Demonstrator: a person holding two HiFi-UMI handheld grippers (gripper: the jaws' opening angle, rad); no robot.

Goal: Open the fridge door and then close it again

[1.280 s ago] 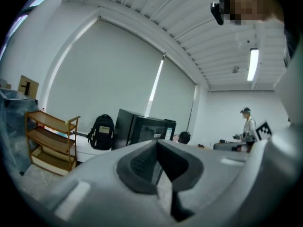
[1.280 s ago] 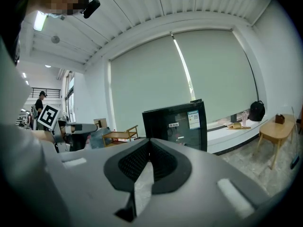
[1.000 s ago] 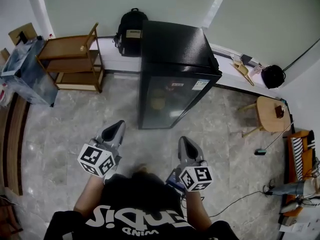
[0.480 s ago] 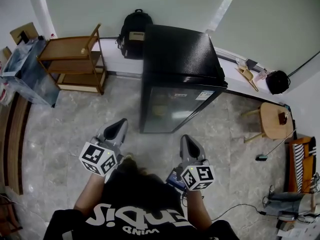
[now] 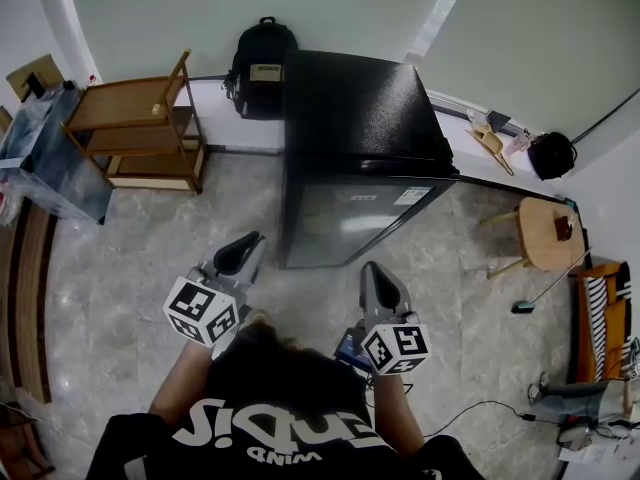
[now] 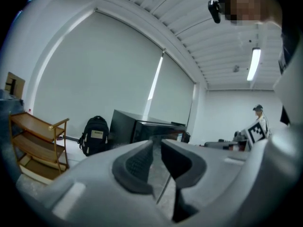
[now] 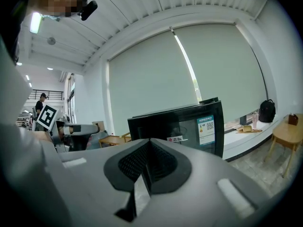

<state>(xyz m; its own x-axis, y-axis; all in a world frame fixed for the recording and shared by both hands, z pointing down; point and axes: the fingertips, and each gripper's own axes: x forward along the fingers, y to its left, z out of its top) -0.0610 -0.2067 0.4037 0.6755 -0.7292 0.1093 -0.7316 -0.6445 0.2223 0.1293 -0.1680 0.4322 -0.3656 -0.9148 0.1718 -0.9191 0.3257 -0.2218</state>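
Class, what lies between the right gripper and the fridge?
Nothing but bare floor, seen in the head view; right gripper and fridge stand apart.

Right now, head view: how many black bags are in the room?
2. A black backpack stands against the wall, just left of the fridge. A smaller black bag sits well off to the fridge's right. Others could be hidden behind the fridge.

Shirt: I see a black tee (image 5: 262,393) with white lettering (image 5: 270,436).
Left hand-held gripper (image 5: 243,251): grey shell, dark ribbed pads (image 6: 136,163).
Right hand-held gripper (image 5: 372,276): same grey.
Marker cubes (image 5: 201,311): black-and-white squares.
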